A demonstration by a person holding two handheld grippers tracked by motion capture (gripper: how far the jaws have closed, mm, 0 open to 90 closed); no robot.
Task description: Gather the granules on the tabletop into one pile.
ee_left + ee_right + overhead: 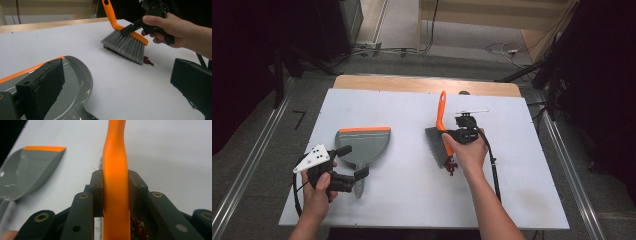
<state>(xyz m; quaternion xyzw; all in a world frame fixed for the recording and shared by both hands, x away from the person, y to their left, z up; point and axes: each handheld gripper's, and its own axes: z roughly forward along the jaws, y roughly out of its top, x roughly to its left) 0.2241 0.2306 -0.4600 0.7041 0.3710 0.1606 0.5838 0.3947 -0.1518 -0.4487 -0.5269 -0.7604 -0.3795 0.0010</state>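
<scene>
The right gripper [451, 136] is clamped on the orange back of the brush [439, 135], which stands bristles-down toward the desk's [402, 200] far right part over a small heap of dark red bits [148, 61]. The brush looks light, with a stiff plastic spine and soft bristles that will splay if pressed, so the spine just above the bristles seems the right place to hold. The left gripper [348, 162] stands wide around the handle end of the grey dustpan [364, 142] nearer the left edge, apparently not yet pinching; that thin, smooth handle may slip.
</scene>
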